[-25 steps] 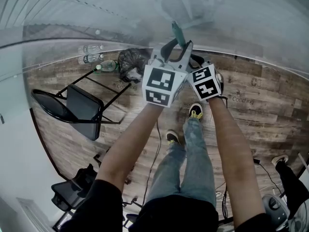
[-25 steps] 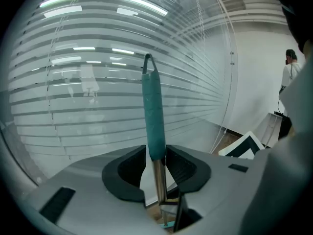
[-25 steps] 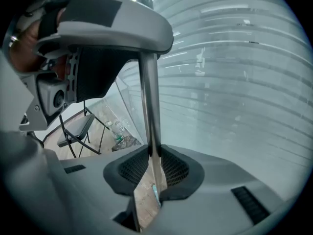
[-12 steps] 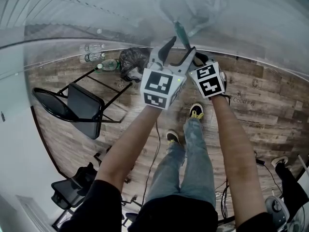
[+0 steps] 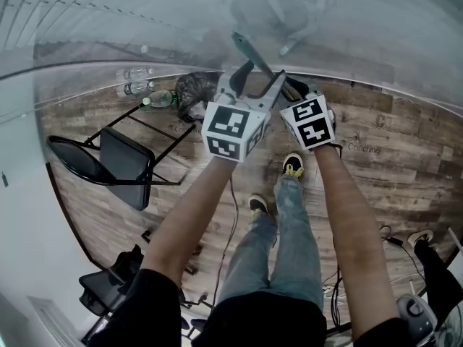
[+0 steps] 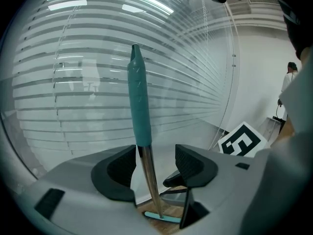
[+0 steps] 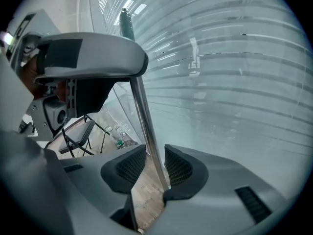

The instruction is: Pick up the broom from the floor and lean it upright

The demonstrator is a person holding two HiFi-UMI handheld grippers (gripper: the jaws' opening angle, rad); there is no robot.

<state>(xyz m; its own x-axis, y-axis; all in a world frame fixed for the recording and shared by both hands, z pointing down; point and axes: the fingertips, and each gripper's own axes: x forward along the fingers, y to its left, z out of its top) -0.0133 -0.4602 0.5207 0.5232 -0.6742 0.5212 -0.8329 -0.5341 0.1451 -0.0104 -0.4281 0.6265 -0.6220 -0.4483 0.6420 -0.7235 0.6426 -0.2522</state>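
Release step: broom (image 5: 248, 49) stands upright against the frosted glass wall (image 5: 130, 20).
Both sets of jaws are spread, on the left gripper (image 6: 156, 161) and the right gripper (image 7: 155, 163), with the handle loose between the pads and nothing pinched. Best to draw each straight back, slowly, brushing no shaft, and check the head stays planted on the floor (image 5: 391, 157). Versus a second ago, the jaws have just been opening and the teal grip has tipped left toward the glass.
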